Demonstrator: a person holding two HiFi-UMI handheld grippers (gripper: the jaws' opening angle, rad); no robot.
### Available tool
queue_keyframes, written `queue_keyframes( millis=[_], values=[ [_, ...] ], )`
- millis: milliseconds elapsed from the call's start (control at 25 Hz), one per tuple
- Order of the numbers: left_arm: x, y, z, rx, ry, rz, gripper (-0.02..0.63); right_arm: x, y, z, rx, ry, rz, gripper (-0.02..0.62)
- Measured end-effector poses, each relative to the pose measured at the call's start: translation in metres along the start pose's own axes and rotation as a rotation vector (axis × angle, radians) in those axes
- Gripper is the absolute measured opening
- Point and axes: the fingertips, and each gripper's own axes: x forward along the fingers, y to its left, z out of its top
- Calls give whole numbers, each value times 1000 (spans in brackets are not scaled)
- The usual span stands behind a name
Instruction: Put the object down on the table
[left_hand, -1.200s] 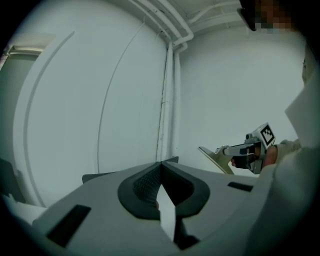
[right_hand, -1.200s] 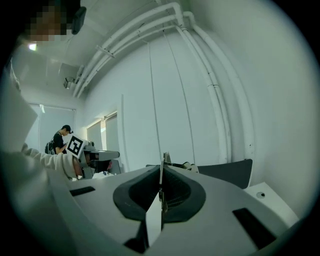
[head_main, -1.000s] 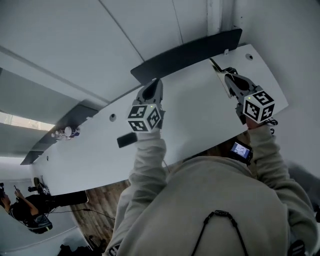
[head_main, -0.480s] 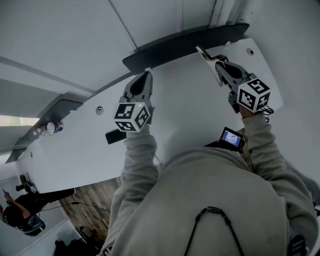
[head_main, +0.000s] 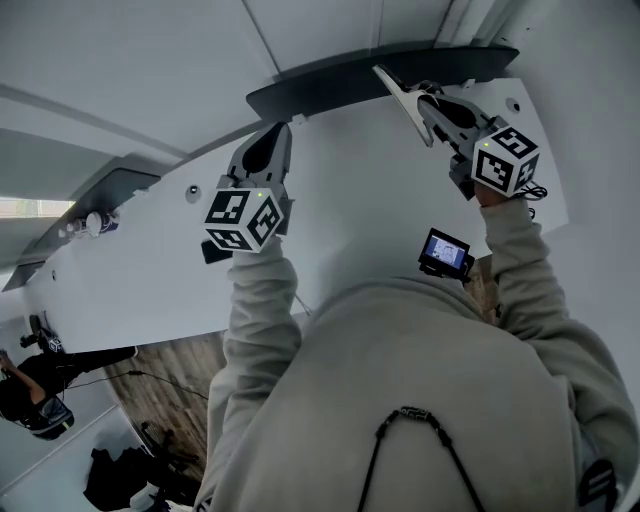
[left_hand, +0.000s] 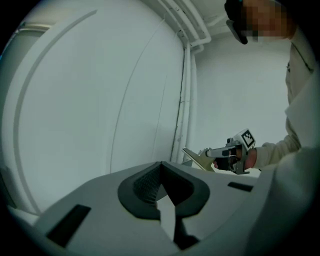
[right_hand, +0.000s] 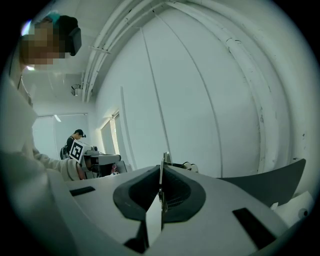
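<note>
Though the right gripper view shows it only edge-on, the thin, flat, pale beige plate (head_main: 398, 92) is plainly pinched between the jaws of the right gripper (head_main: 428, 106), which are pressed together on its near end. It sticks out past the fingertips, tilted, over the far right corner of the long white table (head_main: 350, 200). From where I stand it looks clear of the tabletop, but I can't be sure of the gap. Its free end reaches over the dark strip (head_main: 340, 85) that runs along the table's far edge.

To its left, well apart, the left gripper (head_main: 278, 128) points at the same far edge with its jaws closed tip to tip and nothing between them.

A small black device with a lit screen (head_main: 445, 252) sits near the table's near edge, by the right sleeve. Off the table's left end, another person (head_main: 30, 405) stands beyond the brown wooden floor (head_main: 170, 365).
</note>
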Motion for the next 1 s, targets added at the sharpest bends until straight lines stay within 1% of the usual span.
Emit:
queue_keyframes(
  millis=[120, 280, 440, 600, 760, 1000],
  values=[
    [-5, 5, -7, -10, 11, 24, 3, 6, 2, 1, -9, -5, 15, 23],
    [-9, 7, -19, -19, 18, 46, 3, 8, 3, -12, -7, -1, 34, 23],
    [-1, 4, -27, -16, 28, 47, 3, 7, 2, -20, -9, 9, 43, 23],
    [2, 2, -25, -17, 28, 36, 3, 8, 1, -20, -9, 14, 43, 23],
    [3, 2, -25, -7, 38, 40, 3, 7, -1, -21, 0, 16, 34, 23],
    [5, 4, -32, 4, 60, 53, 3, 9, -6, -30, 4, 32, 49, 23]
  ],
)
